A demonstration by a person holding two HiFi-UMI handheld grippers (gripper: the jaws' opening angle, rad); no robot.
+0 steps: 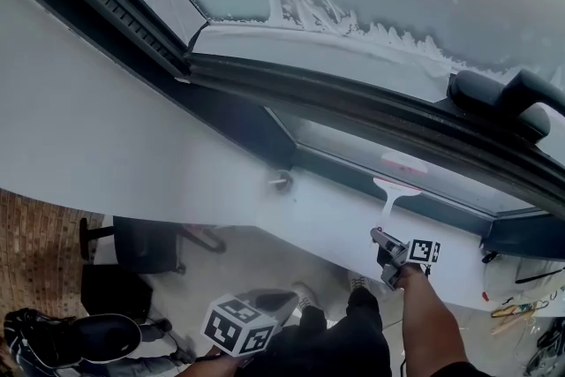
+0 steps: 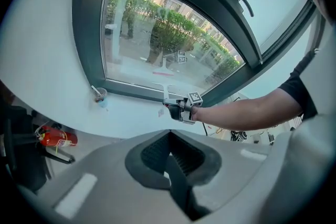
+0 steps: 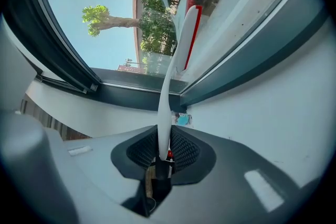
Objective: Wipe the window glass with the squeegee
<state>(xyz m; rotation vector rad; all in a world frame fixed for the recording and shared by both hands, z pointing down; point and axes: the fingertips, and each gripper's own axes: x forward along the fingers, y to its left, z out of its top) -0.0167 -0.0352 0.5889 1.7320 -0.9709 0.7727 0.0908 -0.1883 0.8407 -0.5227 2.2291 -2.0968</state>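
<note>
- At the lower pane of the window glass (image 1: 353, 150), head view: the right tongs (image 1: 385, 241) point toward 12 o'clock with the squeegee (image 1: 394, 190) standing up from them.
- Right gripper view: the right tongs (image 3: 164, 152) are closed on the squeegee's (image 3: 167, 92) white handle, gripped low down. The red-edged blade at the far end lies against the window glass (image 3: 121, 13), close to the dark bottom frame.
- Left gripper view: the left tongs (image 2: 169, 157) have their pads pressed together with nothing between them. They face the window from well back.
- Head view: the left tongs (image 1: 265, 305) are held low, at about 8 o'clock from the right tongs and well apart from the squeegee.
- Upper sash: foamy white streaks run across its glass, at 12 o'clock in the head view.
- Tabletop (image 1: 327, 221): the white ledge under the window carries a small cup (image 1: 281, 182), at about 10 o'clock from the right tongs and near the frame's lower left corner.
- Floor, left gripper view: a red fire extinguisher (image 2: 55, 137) lies at 9 o'clock.
</note>
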